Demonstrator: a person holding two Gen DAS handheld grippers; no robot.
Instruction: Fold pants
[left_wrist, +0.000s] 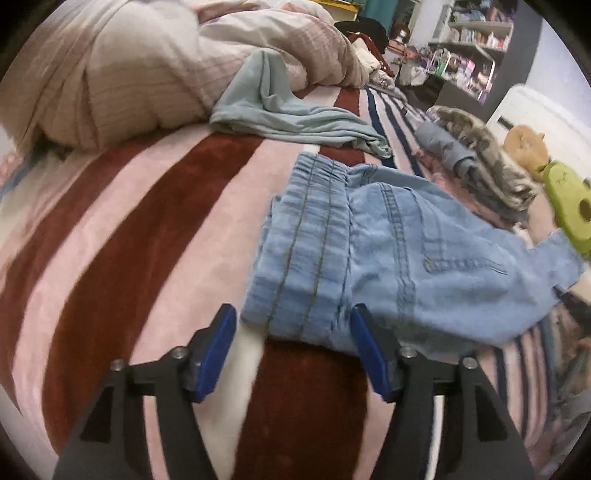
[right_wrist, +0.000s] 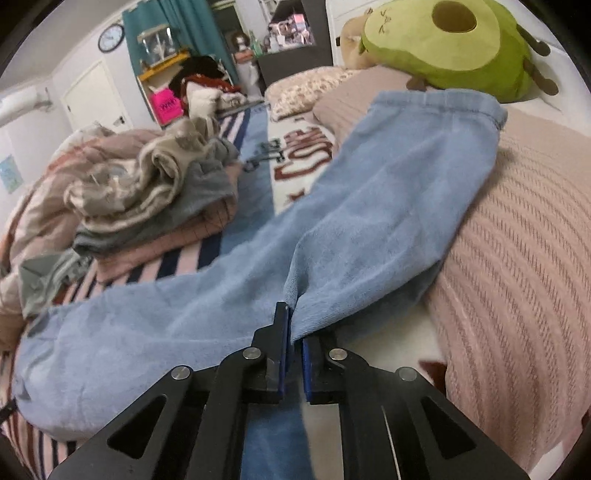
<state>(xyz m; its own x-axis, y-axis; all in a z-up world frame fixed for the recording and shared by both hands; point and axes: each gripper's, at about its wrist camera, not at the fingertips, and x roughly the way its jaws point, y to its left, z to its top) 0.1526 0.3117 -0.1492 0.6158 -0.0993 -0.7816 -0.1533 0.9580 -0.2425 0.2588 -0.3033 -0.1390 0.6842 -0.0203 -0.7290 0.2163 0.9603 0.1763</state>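
Here are the pants (left_wrist: 388, 254), pale blue denim, lying on the striped blanket (left_wrist: 147, 221) that covers the bed. From the left wrist view the elastic waistband is nearest, gathered into ridges with dark stitch lines running along it, and a seam and pocket stitching show farther along the seat. The left tool (left_wrist: 293, 332) sits just at the waistband's edge, blue pads spread wide apart, nothing between them, though the right-hand pad is touching the denim.

Over to the right wrist view: the right tool (right_wrist: 293, 332) is clamped on a pinched fold of the pants (right_wrist: 332, 221), fabric rising in a small ridge from between the closed pads. One leg stretches away toward the avocado plush (right_wrist: 454, 48), its hem resting up on the pink knitted blanket (right_wrist: 524, 240). The cloth looks soft and a little rumpled, spread broadly to the left.

A pile of clothes (right_wrist: 159, 199) sits beside the pants, and a grey-green garment (left_wrist: 295, 114) lies beyond the waistband.
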